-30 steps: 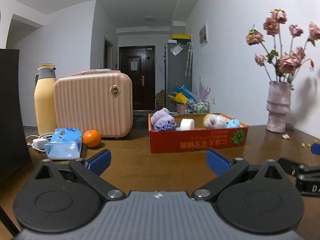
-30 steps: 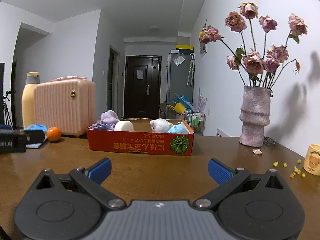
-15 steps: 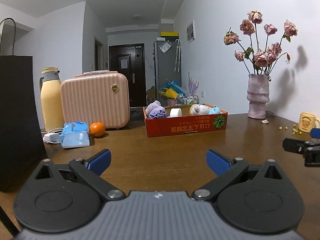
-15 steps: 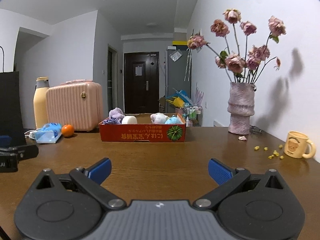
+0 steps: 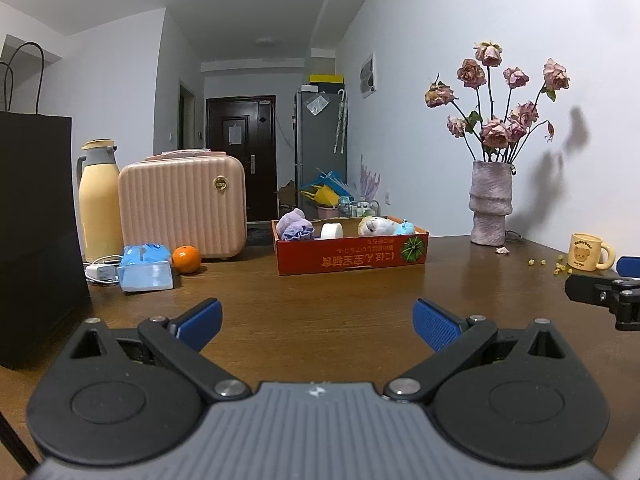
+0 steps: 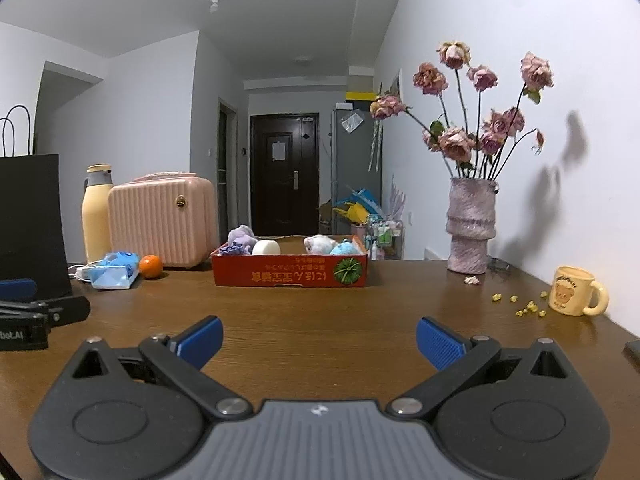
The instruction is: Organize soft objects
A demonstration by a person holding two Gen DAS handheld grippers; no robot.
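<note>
Plush toys (image 5: 384, 226) lie in the red box (image 5: 352, 258) (well beyond both claws); left claw (image 5: 316, 320) and right claw (image 6: 318, 338) gape wide, empty.

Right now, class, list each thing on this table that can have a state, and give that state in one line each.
Left tongs: open, empty.
Right tongs: open, empty.
Box: open-topped, holding soft toys and a white roll.
Suitcase: shut, upright.
Flask: lid on, upright.
Mug: upright.
Vase: upright, holding wilted roses.
Tissue pack: lying flat.
Black bag: upright.
</note>
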